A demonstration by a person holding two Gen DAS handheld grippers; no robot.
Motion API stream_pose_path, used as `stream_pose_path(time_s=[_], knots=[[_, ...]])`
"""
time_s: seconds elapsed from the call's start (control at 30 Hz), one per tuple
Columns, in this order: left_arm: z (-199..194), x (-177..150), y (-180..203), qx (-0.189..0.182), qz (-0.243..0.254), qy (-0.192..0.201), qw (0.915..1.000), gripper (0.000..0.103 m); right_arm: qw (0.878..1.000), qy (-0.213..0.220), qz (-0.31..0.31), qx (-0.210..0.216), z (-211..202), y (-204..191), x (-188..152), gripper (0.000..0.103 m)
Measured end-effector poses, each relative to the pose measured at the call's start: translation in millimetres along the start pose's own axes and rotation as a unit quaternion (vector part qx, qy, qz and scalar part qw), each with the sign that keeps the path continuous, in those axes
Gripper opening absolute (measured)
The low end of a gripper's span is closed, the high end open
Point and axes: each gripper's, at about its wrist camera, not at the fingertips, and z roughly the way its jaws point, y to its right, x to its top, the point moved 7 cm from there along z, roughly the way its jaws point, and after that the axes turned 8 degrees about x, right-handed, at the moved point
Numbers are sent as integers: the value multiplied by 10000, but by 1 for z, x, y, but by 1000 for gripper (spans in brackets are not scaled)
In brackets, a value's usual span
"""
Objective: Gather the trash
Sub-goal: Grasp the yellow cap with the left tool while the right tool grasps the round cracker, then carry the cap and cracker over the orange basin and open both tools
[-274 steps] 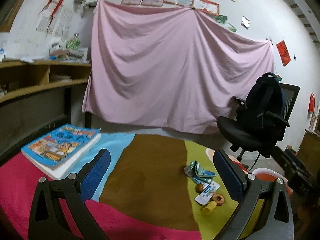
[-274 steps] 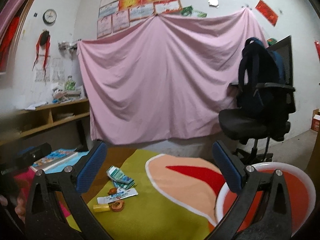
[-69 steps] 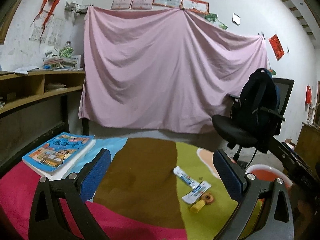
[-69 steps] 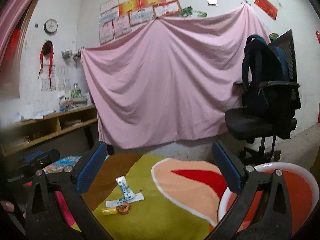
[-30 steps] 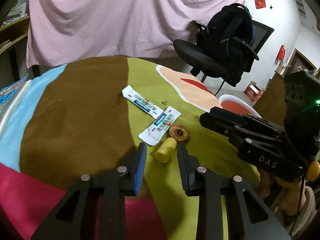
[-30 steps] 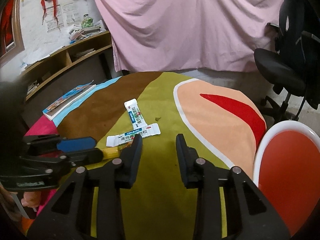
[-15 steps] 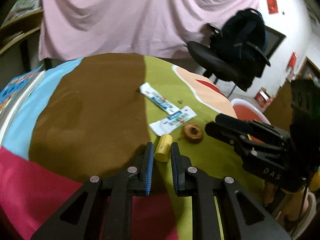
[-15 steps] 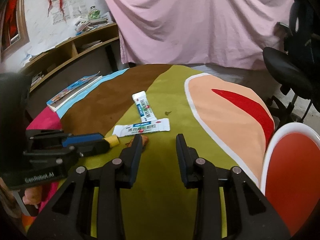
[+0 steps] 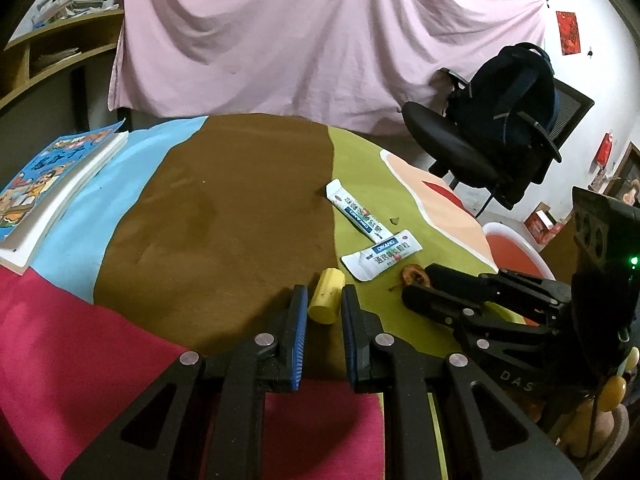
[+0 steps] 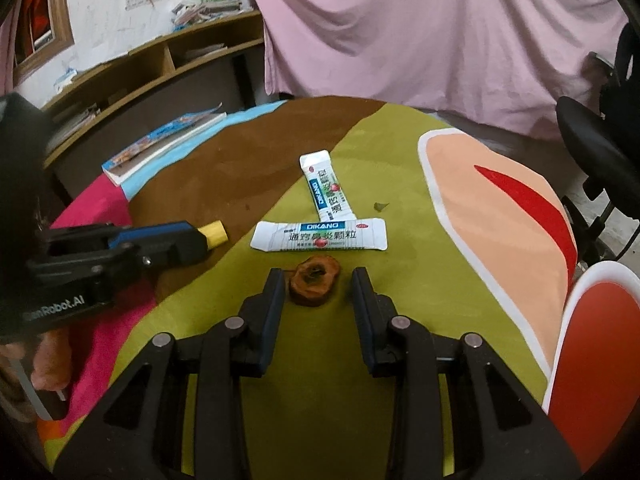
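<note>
Round table (image 10: 460,360) under a many-coloured cloth, with a book (image 9: 48,188) at its far left edge. Left gripper (image 9: 323,308) is clamped on a yellow cork (image 9: 326,295). Right gripper (image 10: 318,280), jaws closing, straddles a brown dried slice (image 10: 314,280) without touching. Two white sachets (image 10: 320,234) lie just beyond, mid-table.

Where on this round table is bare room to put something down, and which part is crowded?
Free: the brown patch between the blue picture book and the white sachets, and the peach patch toward the red-and-white bin. Crowded: the green strip, with both sachets, the yellow stub, the brown dried slice and both grippers.
</note>
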Motion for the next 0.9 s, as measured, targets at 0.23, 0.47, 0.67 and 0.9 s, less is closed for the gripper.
stream_pose_path(time_s=[0.23,0.47,0.67,0.9], knots=[[-6,1,1,141,-60,133,9998,14,9998,115,-110,-87,-6,-3,0,54],[-24,9,16,152,7,626,9979,14,9946,977,-77,-354,-43,-2,7,54],[-49,20,42,40,141,1220,9924,14,9742,2146,-80,-690,-98,0,14,54],[-75,32,90,-242,394,1845,9817,14,9363,3311,-34,-1172,-167,8,11,54]])
